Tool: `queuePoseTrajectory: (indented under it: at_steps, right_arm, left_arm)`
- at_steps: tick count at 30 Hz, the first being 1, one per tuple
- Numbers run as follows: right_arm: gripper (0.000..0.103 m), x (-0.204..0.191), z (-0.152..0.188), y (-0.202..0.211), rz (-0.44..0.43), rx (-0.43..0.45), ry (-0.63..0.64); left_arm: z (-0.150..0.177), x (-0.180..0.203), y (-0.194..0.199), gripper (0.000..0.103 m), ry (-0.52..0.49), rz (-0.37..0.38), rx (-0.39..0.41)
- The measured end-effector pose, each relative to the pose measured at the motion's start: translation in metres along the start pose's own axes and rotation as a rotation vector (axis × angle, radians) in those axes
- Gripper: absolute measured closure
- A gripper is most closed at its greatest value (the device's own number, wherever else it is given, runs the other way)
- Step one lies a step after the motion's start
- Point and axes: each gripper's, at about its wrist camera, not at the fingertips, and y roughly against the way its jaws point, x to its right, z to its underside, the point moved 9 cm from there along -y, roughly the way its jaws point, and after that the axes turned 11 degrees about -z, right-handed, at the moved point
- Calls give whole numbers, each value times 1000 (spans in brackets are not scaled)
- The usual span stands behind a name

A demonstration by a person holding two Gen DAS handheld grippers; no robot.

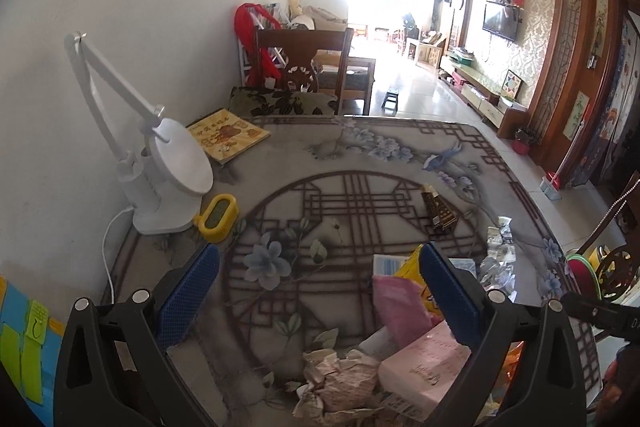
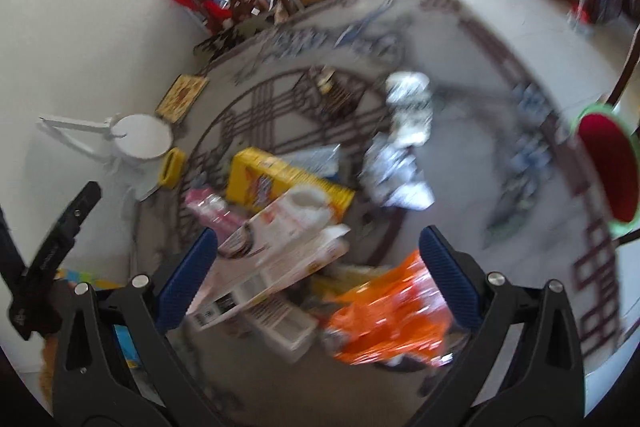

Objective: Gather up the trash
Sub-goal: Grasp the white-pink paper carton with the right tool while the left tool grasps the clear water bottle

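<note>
Both grippers hang over the table with jaws spread wide and nothing in them. The right gripper hovers above the trash heap: a white carton just under it, an orange wrapper beside that, a yellow box beyond. The left gripper stands above the crumpled paper at the heap's near edge. Collecting looks barely begun; everything remains to be gathered.
</note>
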Motion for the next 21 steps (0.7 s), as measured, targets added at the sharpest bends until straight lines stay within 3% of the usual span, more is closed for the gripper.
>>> queuePoseTrajectory:
  at_steps: [5, 14, 19, 20, 21]
  right_arm:
    - [3, 1, 42, -68, -135, -210, -267]
    - [4, -12, 39, -94, -104, -253, -351]
    - [32, -16, 34, -101, -155, -254, -327]
    - [45, -18, 32, -101, -177, -247, -322]
    - [74, -9, 25, -101, -186, -240, -317]
  left_arm:
    - [12, -22, -11, 8, 43, -4, -36]
    - [23, 4, -28, 8, 72, 99, -121]
    - [29, 27, -33, 8, 47, 146, -154]
    - [29, 29, -34, 8, 44, 151, -159]
    - [30, 31, -35, 8, 42, 155, -164]
